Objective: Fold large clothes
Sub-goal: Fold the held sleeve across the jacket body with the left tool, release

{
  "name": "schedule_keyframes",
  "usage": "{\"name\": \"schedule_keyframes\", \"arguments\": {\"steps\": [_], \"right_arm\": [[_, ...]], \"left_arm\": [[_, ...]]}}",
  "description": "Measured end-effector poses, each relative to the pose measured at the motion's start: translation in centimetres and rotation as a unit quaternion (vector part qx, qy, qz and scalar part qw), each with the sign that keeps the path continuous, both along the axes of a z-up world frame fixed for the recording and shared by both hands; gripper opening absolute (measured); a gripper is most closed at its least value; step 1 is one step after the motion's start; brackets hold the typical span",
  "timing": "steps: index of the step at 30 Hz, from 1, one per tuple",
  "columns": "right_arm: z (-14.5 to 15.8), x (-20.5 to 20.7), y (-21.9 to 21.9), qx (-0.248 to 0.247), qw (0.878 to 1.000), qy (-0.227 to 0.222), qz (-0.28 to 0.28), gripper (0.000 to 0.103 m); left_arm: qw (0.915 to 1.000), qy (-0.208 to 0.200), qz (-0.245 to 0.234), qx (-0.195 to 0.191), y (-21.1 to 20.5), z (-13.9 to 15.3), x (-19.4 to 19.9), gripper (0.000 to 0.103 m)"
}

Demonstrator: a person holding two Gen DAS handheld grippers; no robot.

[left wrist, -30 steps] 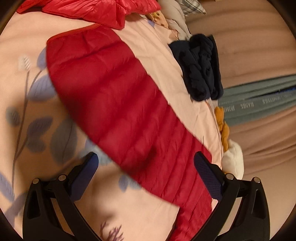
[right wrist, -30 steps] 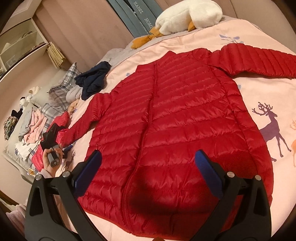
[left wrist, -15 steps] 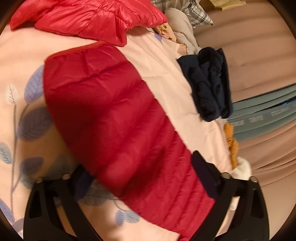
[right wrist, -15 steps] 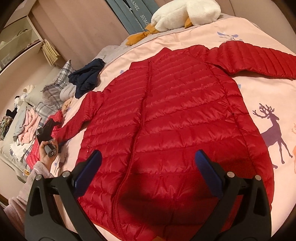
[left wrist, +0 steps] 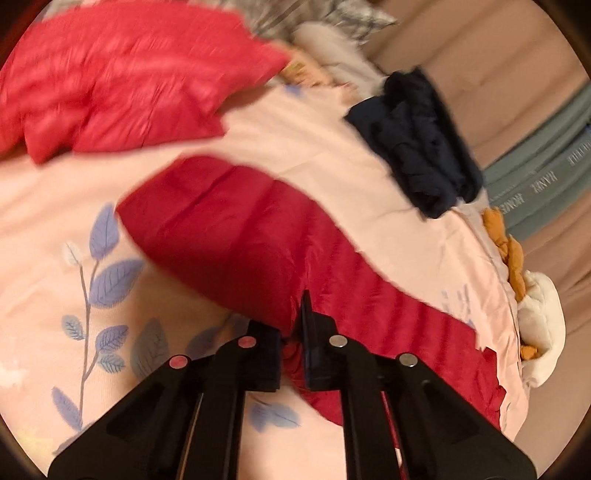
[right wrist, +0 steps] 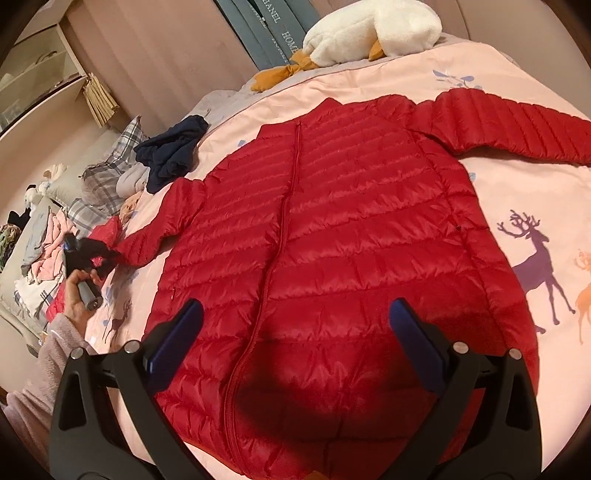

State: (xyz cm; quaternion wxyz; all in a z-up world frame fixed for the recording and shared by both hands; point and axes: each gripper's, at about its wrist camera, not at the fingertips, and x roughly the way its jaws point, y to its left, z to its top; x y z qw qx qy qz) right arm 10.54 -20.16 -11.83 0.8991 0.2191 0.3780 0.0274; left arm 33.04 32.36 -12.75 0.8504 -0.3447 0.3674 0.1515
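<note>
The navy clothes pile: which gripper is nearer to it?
Left. The left gripper, clamped on the jacket sleeve, is near the navy pile. The right gripper hovers open over the jacket hem, farther away.

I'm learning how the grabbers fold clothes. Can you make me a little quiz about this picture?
1. True or false: the left gripper is pinching the red jacket's sleeve.
2. Is the right gripper open or shut?
3. Which toy lies beyond the jacket's collar: A) white plush goose B) teddy bear C) doll?

Key: 1 true. 2 open, above the red jacket. 3 A.
</note>
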Motion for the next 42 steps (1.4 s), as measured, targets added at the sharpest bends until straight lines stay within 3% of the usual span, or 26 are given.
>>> {"name": "schedule_keyframes", "arguments": {"steps": [6, 10, 13, 19, 23, 27, 30, 33, 35, 36, 40, 42], "right_arm": [[0.1, -0.9, -0.8, 0.011, 1.000, -0.002, -0.010, 0.101], [0.3, -1.5, -1.6, 0.016, 1.000, -0.007, -0.018, 0.101], [0.3, -2.0, -2.3, 0.022, 0.999, -0.010, -0.024, 0.101], [0.2, -2.9, -3.9, 0.031, 0.999, -0.012, -0.039, 0.101], [-0.1, -3.5, -4.9, 0.036, 0.998, -0.010, -0.049, 0.101], [-0.2, -3.7, -5.6, 0.039, 0.998, -0.008, -0.056, 0.101], [-0.4, -3.9, -6.1, 0.043, 0.997, -0.005, -0.060, 0.101], [-0.4, -4.0, -6.2, 0.044, 0.997, -0.005, -0.061, 0.101], [-0.4, -4.1, -6.3, 0.045, 0.997, -0.004, -0.062, 0.101], [-0.4, -4.2, -6.3, 0.045, 0.997, -0.004, -0.062, 0.101], [-0.3, -4.3, -6.4, 0.047, 0.997, -0.004, -0.065, 0.101], [-0.2, -4.3, -6.5, 0.047, 0.997, -0.005, -0.066, 0.101]], "left_arm": [[0.9915, -0.058, -0.071, 0.093, -6.8, 6.8, 0.0, 0.008], [0.9753, -0.092, -0.125, 0.157, -12.7, 10.3, -0.5, 0.008], [0.9557, -0.105, -0.175, 0.212, -18.4, 11.7, -0.7, 0.008], [0.9133, -0.098, -0.268, 0.291, -28.5, 10.8, -0.9, 0.008], [0.8960, -0.070, -0.304, 0.317, -32.9, 8.3, -1.0, 0.009], [0.8849, -0.041, -0.339, 0.317, -36.4, 5.9, -0.9, 0.009], [0.8716, -0.028, -0.365, 0.326, -38.6, 4.6, -1.2, 0.011], [0.8638, -0.019, -0.387, 0.322, -40.0, 3.8, -1.8, 0.023], [0.8587, -0.015, -0.398, 0.323, -40.8, 3.3, -2.2, 0.044], [0.8570, -0.012, -0.401, 0.324, -40.5, 3.1, -2.6, 0.050], [0.8547, -0.016, -0.415, 0.311, -40.5, 2.8, -3.7, 0.076], [0.8547, -0.023, -0.426, 0.295, -40.4, 3.1, -4.3, 0.082]]}}
